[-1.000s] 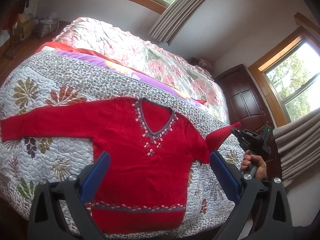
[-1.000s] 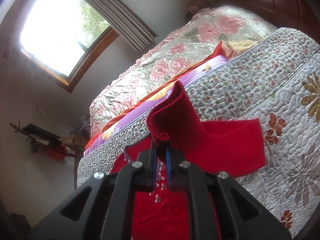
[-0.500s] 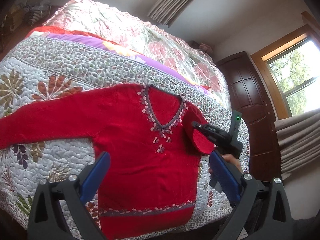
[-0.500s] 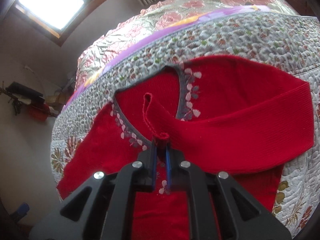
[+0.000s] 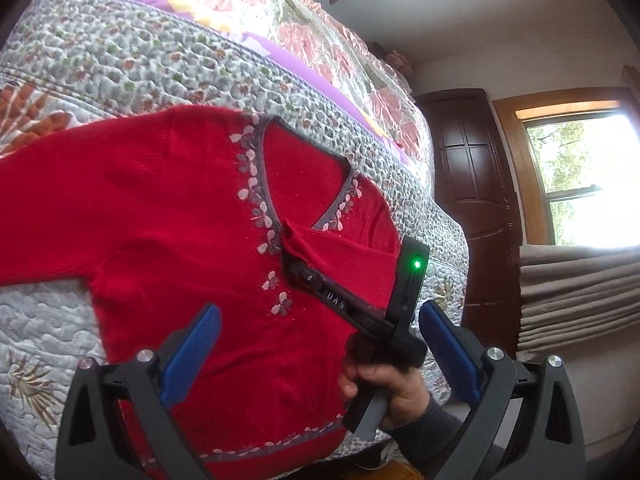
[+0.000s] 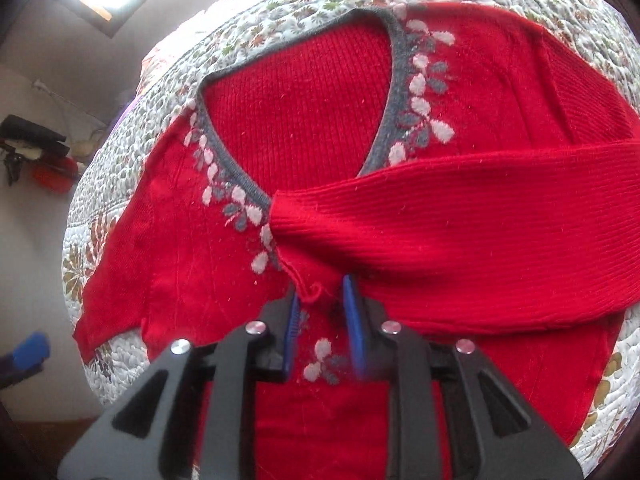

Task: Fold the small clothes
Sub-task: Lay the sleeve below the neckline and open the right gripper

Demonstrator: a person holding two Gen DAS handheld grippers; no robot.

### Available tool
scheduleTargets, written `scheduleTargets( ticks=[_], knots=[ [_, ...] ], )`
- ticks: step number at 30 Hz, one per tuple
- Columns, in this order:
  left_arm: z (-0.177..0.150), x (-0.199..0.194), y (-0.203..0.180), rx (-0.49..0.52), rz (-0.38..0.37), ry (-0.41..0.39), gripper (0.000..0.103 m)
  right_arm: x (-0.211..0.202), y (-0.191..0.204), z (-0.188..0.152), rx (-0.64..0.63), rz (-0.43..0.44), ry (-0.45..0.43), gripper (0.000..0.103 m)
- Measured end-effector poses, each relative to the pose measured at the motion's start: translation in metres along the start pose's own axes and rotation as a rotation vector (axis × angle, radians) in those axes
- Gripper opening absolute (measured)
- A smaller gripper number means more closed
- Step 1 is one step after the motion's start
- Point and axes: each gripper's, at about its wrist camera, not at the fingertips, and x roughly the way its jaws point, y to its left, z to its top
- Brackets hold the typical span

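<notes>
A red knit sweater (image 5: 160, 220) with a grey V-neck and petal trim lies flat, front up, on the quilted bed. Its right sleeve (image 6: 460, 240) is folded across the chest, the cuff ending just below the V. My right gripper (image 6: 322, 292) sits at that cuff with its blue pads slightly apart, open, the cuff edge loose between them. In the left wrist view the right gripper (image 5: 290, 264) rests low on the chest. My left gripper (image 5: 320, 312) hovers open over the sweater's lower body, holding nothing. The other sleeve (image 5: 40, 200) stretches out to the left.
The floral quilt (image 5: 120, 60) covers the bed, with pink patterned bedding behind. A dark wooden door (image 5: 472, 180), a window (image 5: 580, 180) and a bunched curtain (image 5: 580, 292) stand to the right. A hand (image 5: 396, 392) holds the right gripper near the bed's edge.
The right gripper carried the sleeve cuff from the bed's right side across the chest, laid it below the neckline, and opened its fingers. The left gripper moved closer over the sweater.
</notes>
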Motion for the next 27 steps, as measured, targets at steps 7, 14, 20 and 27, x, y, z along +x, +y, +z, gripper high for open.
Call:
scheduleTargets(
  ticks=[7, 14, 20, 27],
  knots=[
    [0.037, 0.083, 0.027, -0.193, -0.137, 0.092, 0.099, -0.026, -0.015, -0.045, 0.041, 0.066, 0.048, 0.037],
    [0.055, 0.166, 0.033, -0.170, -0.069, 0.203, 0.099, -0.059, -0.045, -0.128, 0.175, 0.085, 0.117, 0.043],
    [0.055, 0.194, 0.019, -0.059, 0.005, 0.270, 0.099, -0.079, -0.057, -0.186, 0.237, 0.065, 0.181, 0.045],
    [0.051, 0.197, 0.007, 0.017, 0.064, 0.300, 0.047, -0.097, -0.061, -0.213, 0.329, 0.071, 0.169, 0.047]
  ],
)
